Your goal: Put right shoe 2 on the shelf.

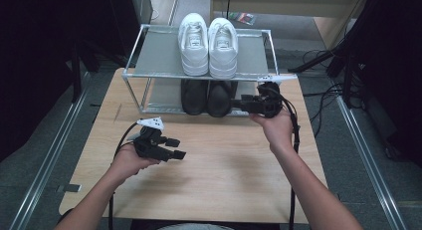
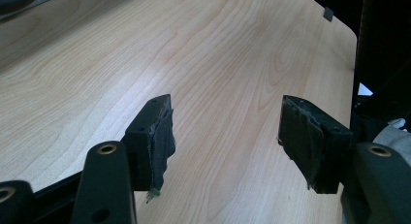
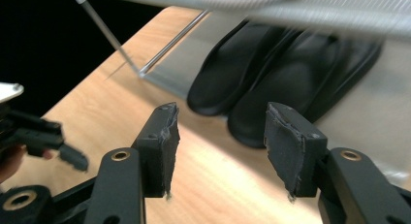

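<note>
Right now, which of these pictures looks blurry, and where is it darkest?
Right gripper view: the rack's top shelf is smeared with blur, while the black shoes below stay fairly sharp. High view: sharp, but both side edges fall into darkness. Left gripper view: the wooden table is evenly lit, with a mild sheen.

High view looks down the table (image 1: 219, 165); right gripper view, slightly blurred, shares its black shoes (image 3: 271, 83).

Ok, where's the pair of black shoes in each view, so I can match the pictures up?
High view: the black shoes sit on the rack's lower shelf, upper middle, under the white sneakers.
Left gripper view: no black shoes to be made out; bare wooden table.
Right gripper view: upper centre-right, just beyond the open right tool.
Shared landmark: the wooden table.
</note>
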